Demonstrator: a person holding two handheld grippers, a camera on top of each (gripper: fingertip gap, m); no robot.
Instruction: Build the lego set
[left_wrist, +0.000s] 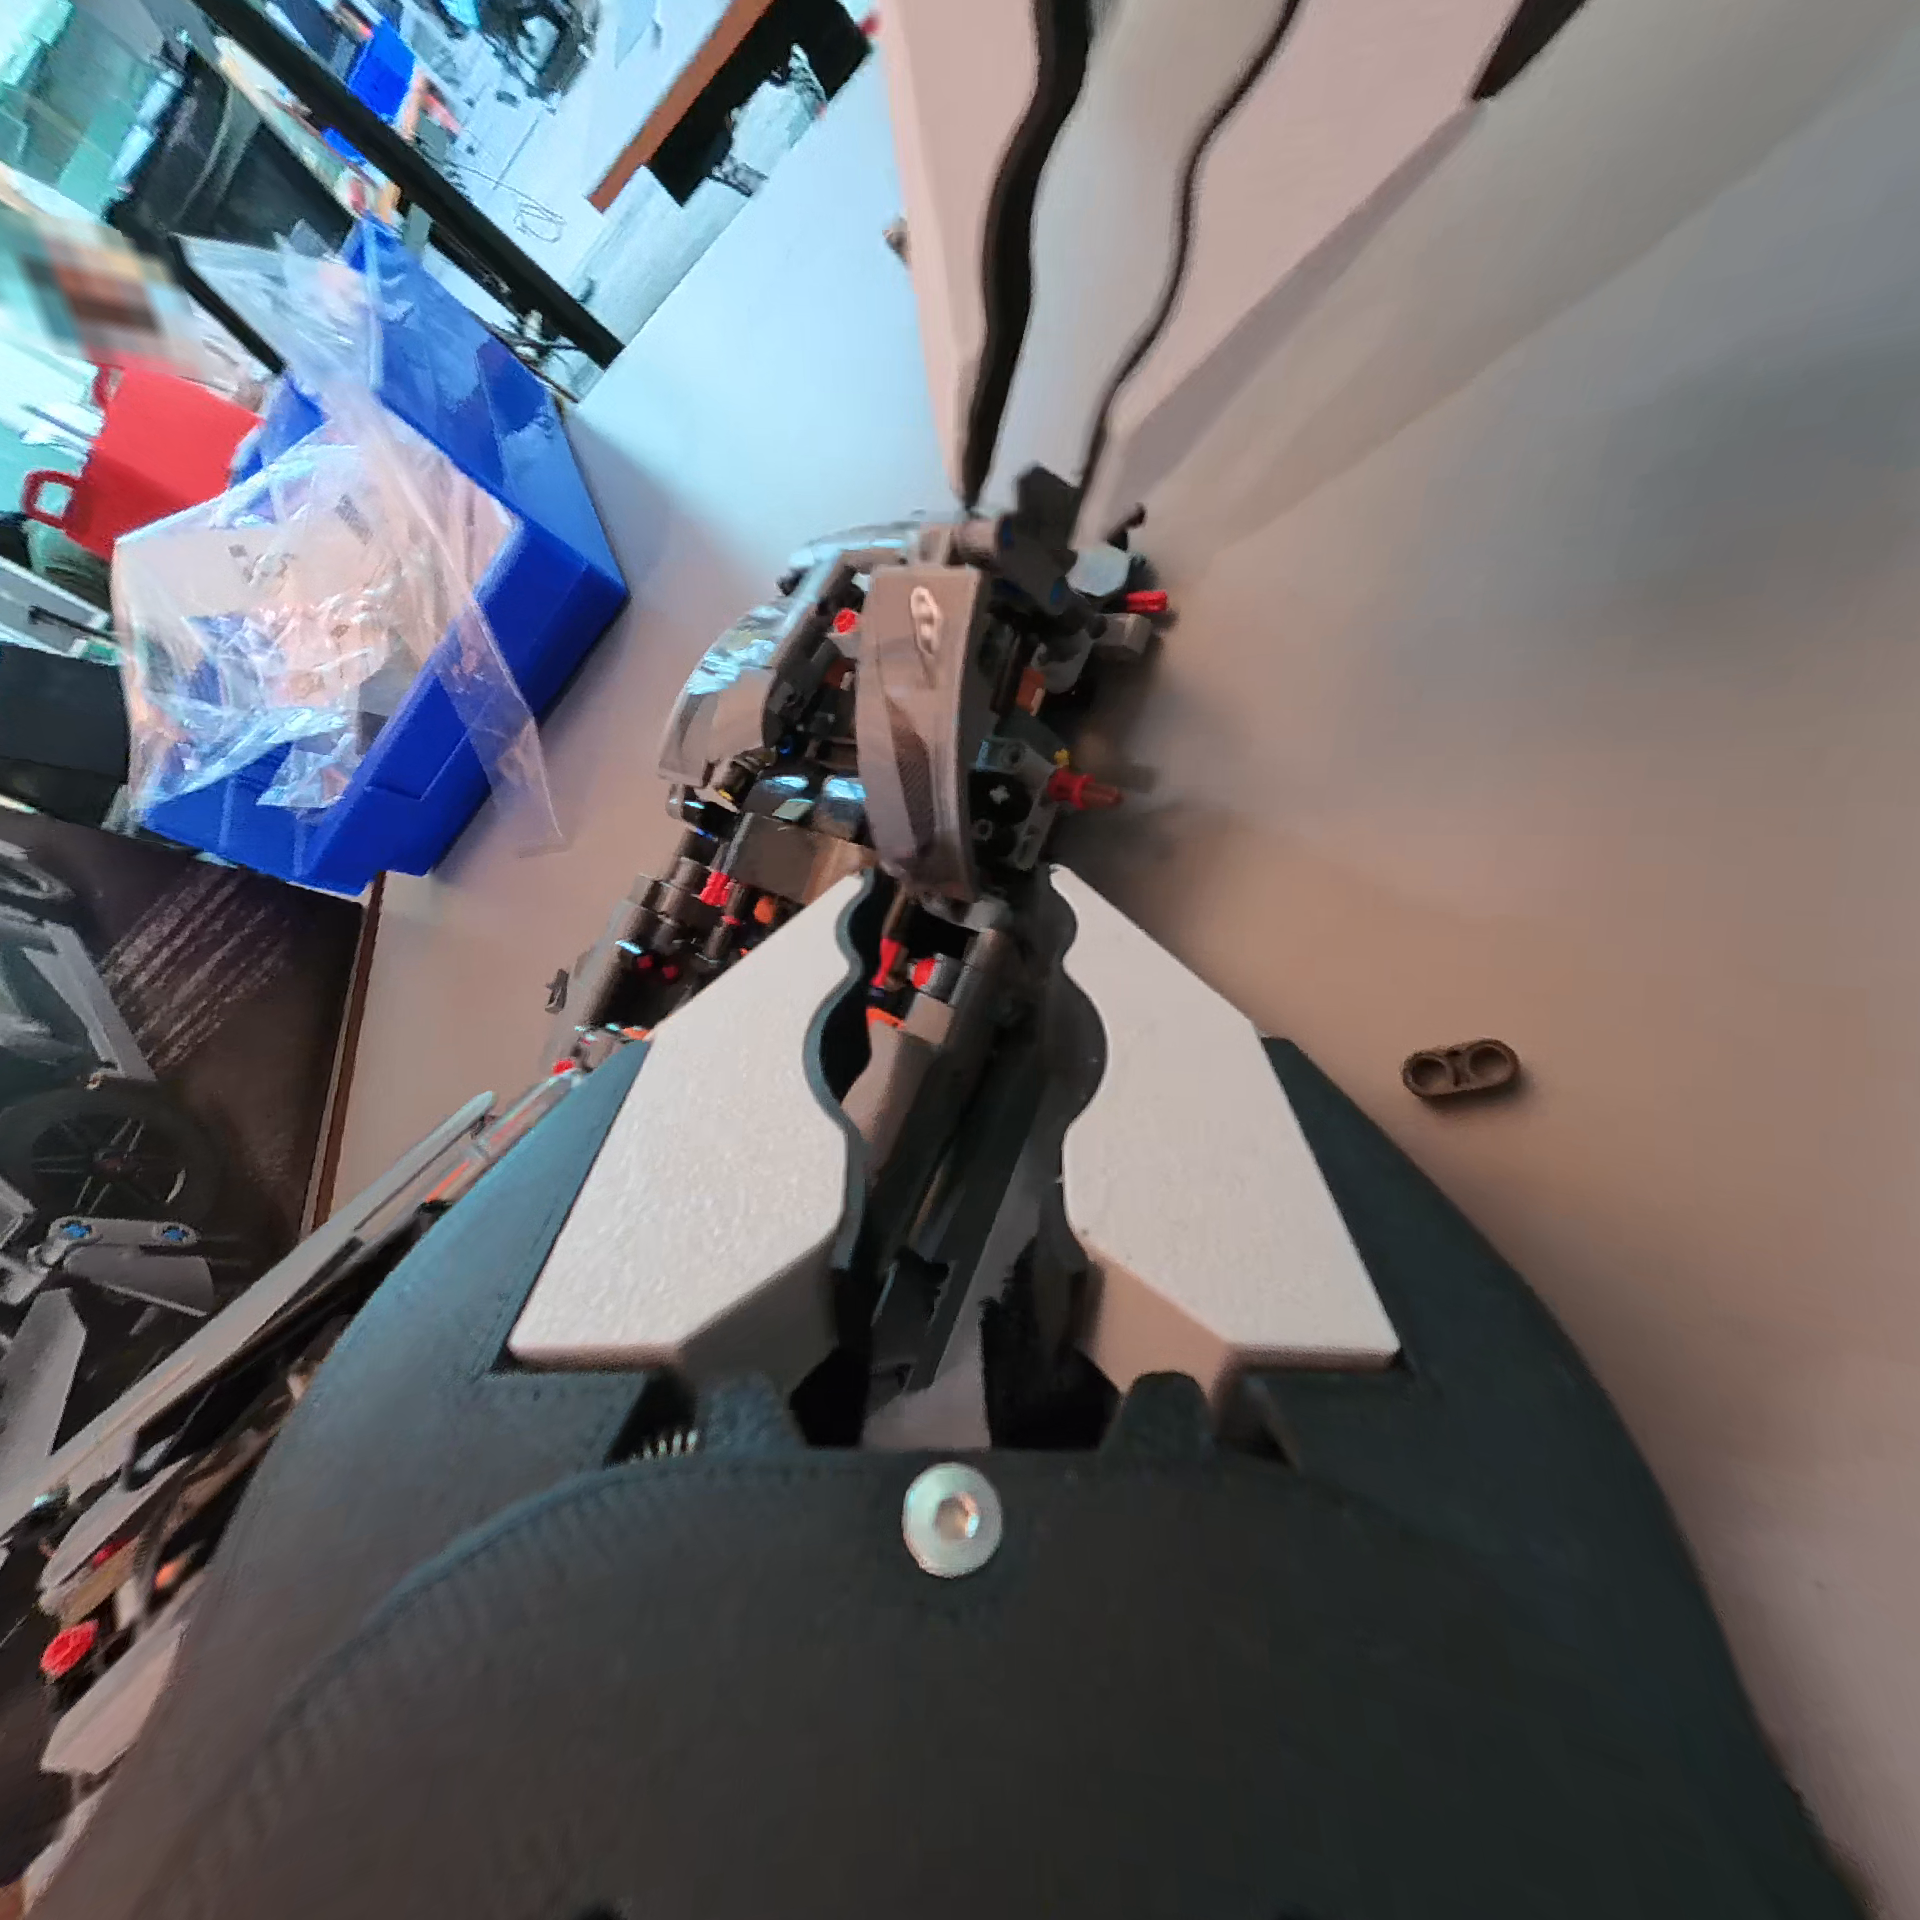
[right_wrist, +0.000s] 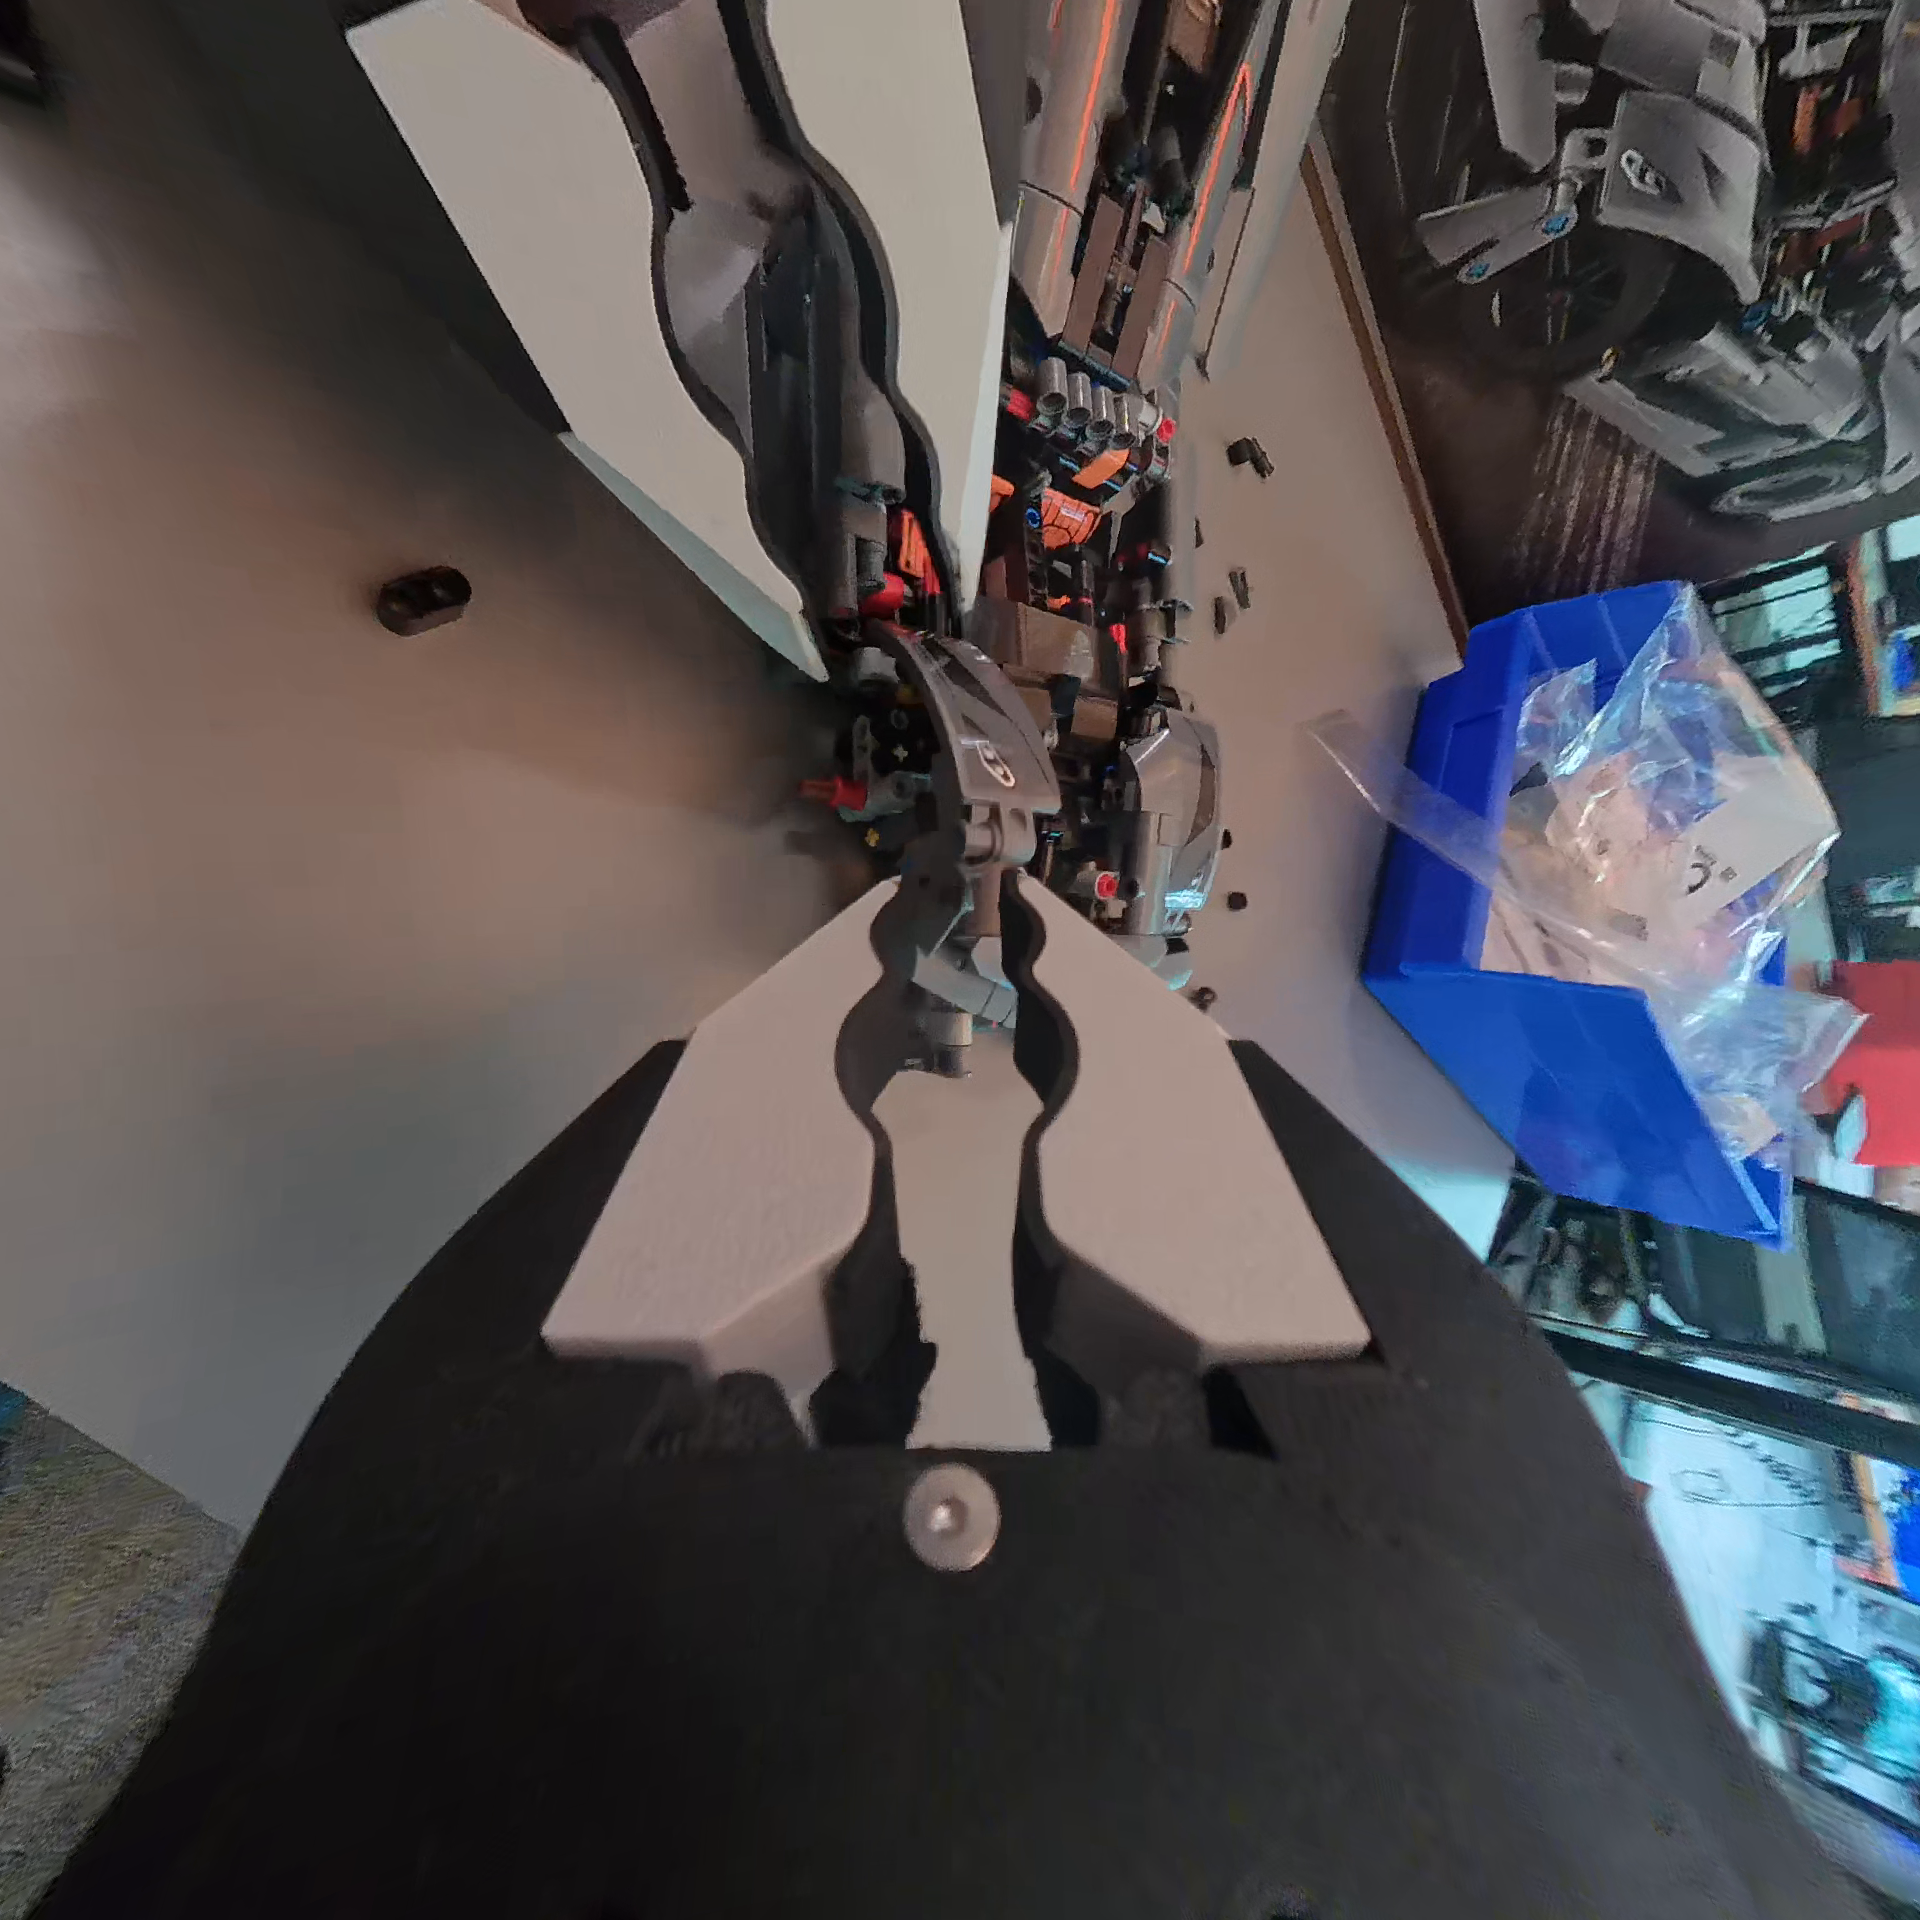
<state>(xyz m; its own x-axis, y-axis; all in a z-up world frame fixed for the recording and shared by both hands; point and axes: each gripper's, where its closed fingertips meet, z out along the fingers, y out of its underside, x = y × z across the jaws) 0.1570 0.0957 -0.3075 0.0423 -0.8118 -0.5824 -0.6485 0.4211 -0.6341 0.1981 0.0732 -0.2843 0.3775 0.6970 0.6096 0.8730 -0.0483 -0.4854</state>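
The grey lego car with red and orange pins lies on the pale table. My left gripper is shut on the car's dark side frame, which runs between its white fingers. My right gripper is shut on a grey curved panel assembly at the car's end. The same panel faces me in the left wrist view. Each gripper shows in the other's view, the right one and the left one, facing each other across the car.
A small dark two-hole beam lies loose on the table, also in the right wrist view. A blue bin holds clear plastic bags. Loose dark pins lie beside the car. A printed car picture lies beyond. The tips of one gripper are about 6 centimeters away from the tips of the other.
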